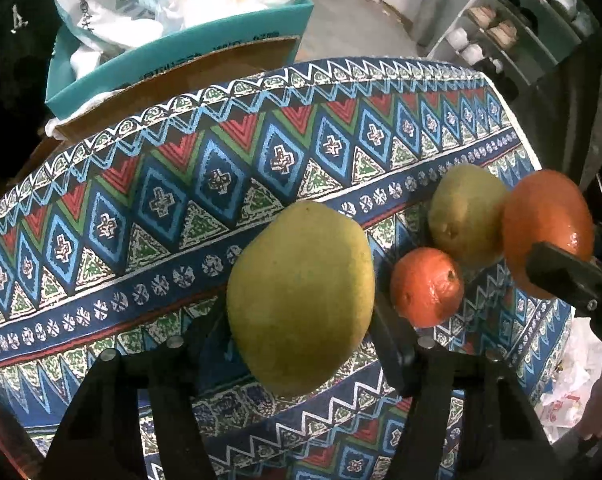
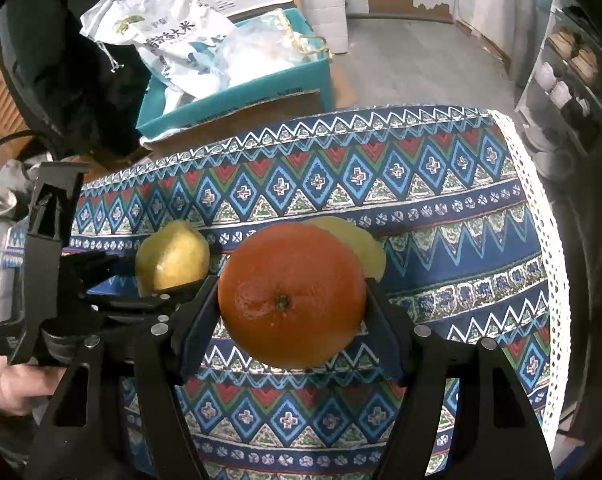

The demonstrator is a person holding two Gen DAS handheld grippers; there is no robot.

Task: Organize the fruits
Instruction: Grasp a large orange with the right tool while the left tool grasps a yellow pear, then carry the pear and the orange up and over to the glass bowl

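My left gripper [image 1: 301, 312] is shut on a large green-yellow pear [image 1: 301, 300] and holds it over the patterned tablecloth [image 1: 161, 200]. A second pear [image 1: 465, 212] and a small orange [image 1: 427, 286] lie on the cloth to its right. My right gripper [image 2: 291, 304] is shut on a bigger orange [image 2: 291, 294]; that orange [image 1: 547, 228] shows at the right edge of the left wrist view. In the right wrist view the held pear [image 2: 173, 256] sits at left in the left gripper, and the other pear [image 2: 365, 248] peeks out behind the orange.
A teal cardboard box [image 1: 181, 68] with white bags stands behind the table's far edge. A white shelf [image 1: 513, 36] with shoes and cups stands at the far right. The tablecloth's lace right edge [image 2: 549, 240] marks the table's side. A plastic bag [image 1: 573, 380] lies below right.
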